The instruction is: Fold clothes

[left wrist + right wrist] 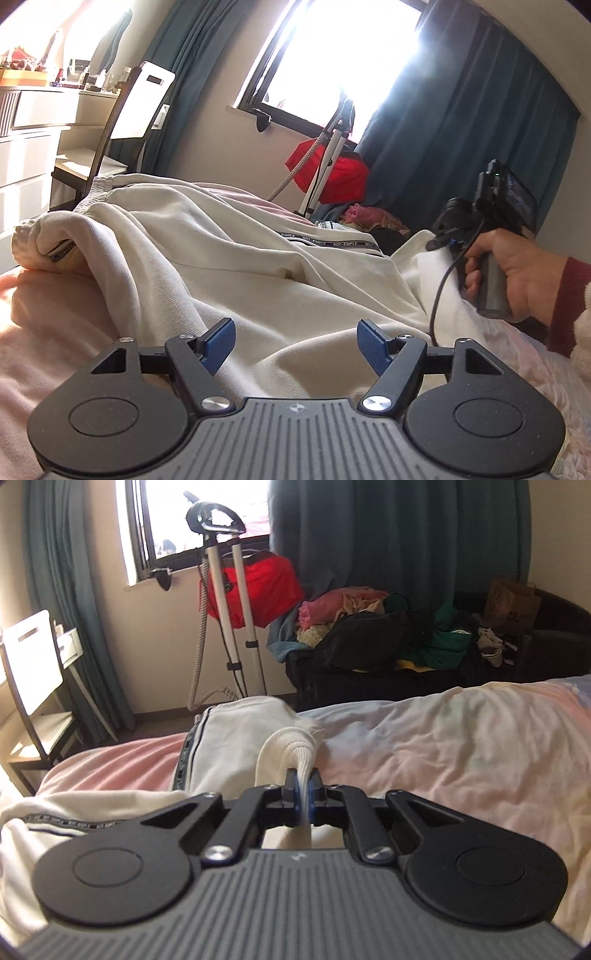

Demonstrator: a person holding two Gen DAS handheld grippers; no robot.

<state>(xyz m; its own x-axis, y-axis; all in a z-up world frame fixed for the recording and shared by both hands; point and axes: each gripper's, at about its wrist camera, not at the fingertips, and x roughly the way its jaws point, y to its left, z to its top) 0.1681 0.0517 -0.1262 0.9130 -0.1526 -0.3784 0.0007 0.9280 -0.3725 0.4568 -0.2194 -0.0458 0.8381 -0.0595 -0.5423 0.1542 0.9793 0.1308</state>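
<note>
Cream sweatpants [229, 258] with a black lettered side stripe lie rumpled across the pink bed. Their elastic waistband sits at the far left. My left gripper [295, 343] is open, its blue pads apart just above the cream fabric, holding nothing. My right gripper [303, 794] is shut on a ribbed cuff [295, 753] of the sweatpants [236, 734]. In the left wrist view the right gripper [443, 230] shows at the right, held by a hand, with its fingers on the cloth's edge.
The pink bed cover [461, 738] spreads to the right. A garment steamer stand [236, 602] with a red item stands by the window. A dark sofa [406, 664] is piled with clothes. A chair [122, 122] and white drawers [29, 147] are at left.
</note>
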